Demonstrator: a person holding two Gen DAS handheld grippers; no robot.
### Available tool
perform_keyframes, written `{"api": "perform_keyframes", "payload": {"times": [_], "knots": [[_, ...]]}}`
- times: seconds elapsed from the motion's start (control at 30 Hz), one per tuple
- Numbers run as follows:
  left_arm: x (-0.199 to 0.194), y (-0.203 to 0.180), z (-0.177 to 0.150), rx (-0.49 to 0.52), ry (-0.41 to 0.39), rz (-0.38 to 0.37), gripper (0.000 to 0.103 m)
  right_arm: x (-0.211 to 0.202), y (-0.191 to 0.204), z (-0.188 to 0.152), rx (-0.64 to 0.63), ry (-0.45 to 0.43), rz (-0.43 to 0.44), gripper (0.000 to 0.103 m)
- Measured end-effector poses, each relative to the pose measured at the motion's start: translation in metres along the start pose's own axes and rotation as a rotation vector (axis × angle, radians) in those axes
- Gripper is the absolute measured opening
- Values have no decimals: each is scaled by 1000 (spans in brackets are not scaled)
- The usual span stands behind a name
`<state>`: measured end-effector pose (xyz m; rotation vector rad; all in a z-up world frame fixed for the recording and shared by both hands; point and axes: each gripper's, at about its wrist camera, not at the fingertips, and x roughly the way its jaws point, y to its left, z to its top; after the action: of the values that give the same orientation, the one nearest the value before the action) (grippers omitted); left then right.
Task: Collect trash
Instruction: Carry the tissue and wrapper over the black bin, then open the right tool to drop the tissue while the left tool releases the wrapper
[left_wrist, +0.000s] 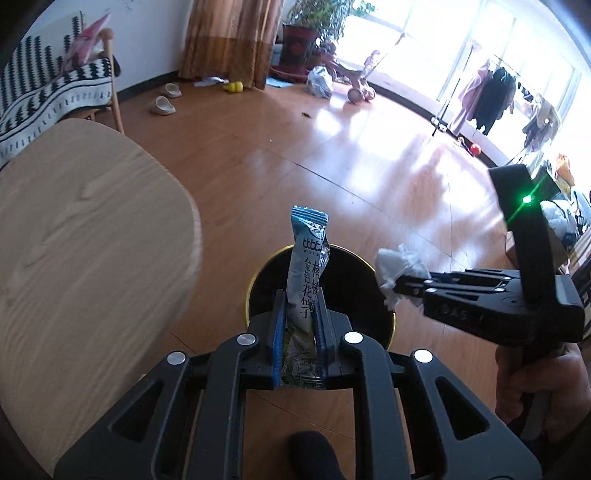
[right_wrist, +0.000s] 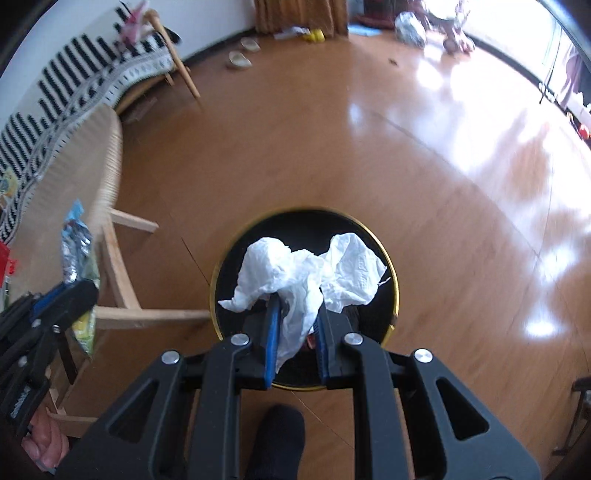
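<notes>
A black trash bin with a gold rim (left_wrist: 384, 295) (right_wrist: 395, 273) stands on the wooden floor below both grippers. My left gripper (left_wrist: 300, 299) is shut on a blue and silver snack wrapper (left_wrist: 306, 258), which sticks up over the bin's mouth. The right gripper (right_wrist: 295, 306) is shut on a crumpled white tissue (right_wrist: 295, 273) right above the bin. In the left wrist view the right gripper (left_wrist: 397, 286) comes in from the right with the tissue (left_wrist: 397, 266) at the bin's right rim. In the right wrist view the left gripper (right_wrist: 85, 291) with the wrapper (right_wrist: 77, 243) is at the left edge.
A round wooden table (left_wrist: 81, 236) is close on the left, its legs (right_wrist: 122, 280) beside the bin. A bench with a striped black-and-white cover (left_wrist: 44, 92) runs along the wall. Slippers (left_wrist: 162, 105), a yellow toy (left_wrist: 233, 86) and a clothes rack (left_wrist: 491, 96) lie farther off. A dark-socked foot (right_wrist: 277, 435) is below.
</notes>
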<state>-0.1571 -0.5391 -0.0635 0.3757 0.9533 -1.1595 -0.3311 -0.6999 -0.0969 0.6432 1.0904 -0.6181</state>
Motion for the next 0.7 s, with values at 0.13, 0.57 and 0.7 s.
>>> {"api": "perform_keyframes", "payload": {"times": [0.13,0.57,0.7], "knots": [[15,-2,5,0,19,-6,14,17,-6,7,26,40,1,17],[30,-4,7,-6,36,-7,14,19,-8,11,31,45,18,20],[30,-5,8,-7,37,-6,14,17,-10,11,32,29,27,68]]}}
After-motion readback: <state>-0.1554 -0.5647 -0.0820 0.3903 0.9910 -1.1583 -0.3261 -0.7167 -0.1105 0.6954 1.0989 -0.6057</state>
